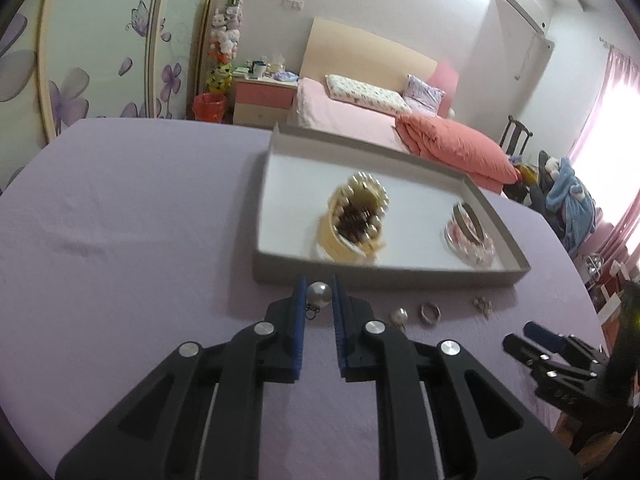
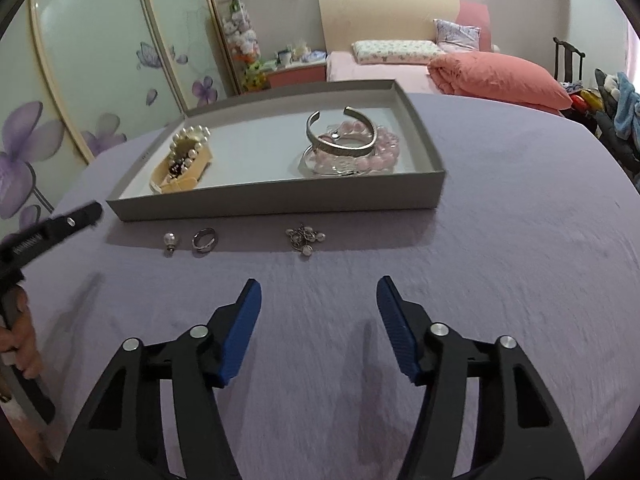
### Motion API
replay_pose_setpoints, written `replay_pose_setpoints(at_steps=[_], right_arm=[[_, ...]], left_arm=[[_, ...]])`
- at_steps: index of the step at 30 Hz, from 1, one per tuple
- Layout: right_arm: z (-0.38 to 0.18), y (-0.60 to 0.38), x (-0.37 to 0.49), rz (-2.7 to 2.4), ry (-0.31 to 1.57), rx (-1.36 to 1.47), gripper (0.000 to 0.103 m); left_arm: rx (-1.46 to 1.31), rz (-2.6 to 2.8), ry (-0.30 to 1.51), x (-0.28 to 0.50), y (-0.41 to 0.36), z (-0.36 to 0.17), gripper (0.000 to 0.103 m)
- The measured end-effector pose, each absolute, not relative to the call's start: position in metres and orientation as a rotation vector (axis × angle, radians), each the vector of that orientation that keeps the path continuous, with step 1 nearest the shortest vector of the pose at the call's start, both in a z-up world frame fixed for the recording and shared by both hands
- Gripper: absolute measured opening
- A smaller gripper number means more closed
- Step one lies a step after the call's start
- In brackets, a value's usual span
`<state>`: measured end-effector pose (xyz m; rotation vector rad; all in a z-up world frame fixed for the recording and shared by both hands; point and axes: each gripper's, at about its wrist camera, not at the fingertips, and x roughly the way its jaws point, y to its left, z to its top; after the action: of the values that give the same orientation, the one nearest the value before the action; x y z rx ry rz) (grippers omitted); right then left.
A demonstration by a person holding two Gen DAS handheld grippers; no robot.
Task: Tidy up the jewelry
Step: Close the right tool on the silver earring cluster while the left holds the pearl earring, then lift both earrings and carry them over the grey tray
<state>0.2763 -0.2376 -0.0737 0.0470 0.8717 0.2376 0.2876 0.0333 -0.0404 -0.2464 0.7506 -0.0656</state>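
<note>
Left wrist view: my left claw [image 1: 319, 292] is pinched on a round glossy pearl earring [image 1: 319, 293], just before the tray's near wall
Right claw [image 2: 319, 292]: I hold it wide apart, gripping nothing, above the cloth
Tray [image 2: 280, 202]: shallow grey cardboard, holding a pearl-edged clip [image 2: 185, 156], a metal cuff [image 2: 344, 136] and pink beads [image 2: 376, 156]
Bench [image 2: 500, 240]: lilac cloth; second earring [image 2: 170, 240], ring [image 2: 205, 237], small cluster [image 2: 305, 238]
Room: bed with pink bedding behind

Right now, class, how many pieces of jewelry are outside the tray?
4. A held pearl earring sits in the left gripper; a second pearl earring, a ring and a tangled cluster lie on the cloth before the tray. The cluster may be several pieces.
</note>
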Motion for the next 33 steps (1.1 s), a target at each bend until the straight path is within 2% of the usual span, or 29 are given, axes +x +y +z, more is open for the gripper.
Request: replay_pose_setpoints(at_steps=[9,13,15,24,33], right_arm=[[-0.081,-0.211,0.308,0.209,0.904,-0.064,0.041],[-0.081,-0.21,0.309,0.211,0.894,-0.077,0.014],[-0.082,-0.21,0.305,0.213,0.889,-0.09,0.009],[-0.079,-0.24,0.271,0.234,0.896,0.01,0.008],[-0.037,-0.277,0.237,0.247,0.731,0.145,0.008]], left_arm=[[-0.274,-0.057,0.742,0.302,0.046,-0.039,0.014],[-0.274,-0.061,0.748,0.303,0.046,-0.042,0.014],[-0.271,-0.065,0.749,0.303,0.044,-0.043,0.014],[-0.245,-0.093,0.737,0.289,0.036,-0.038,0.014],[-0.229,-0.116,0.707,0.254,0.03,-0.029,0.014]])
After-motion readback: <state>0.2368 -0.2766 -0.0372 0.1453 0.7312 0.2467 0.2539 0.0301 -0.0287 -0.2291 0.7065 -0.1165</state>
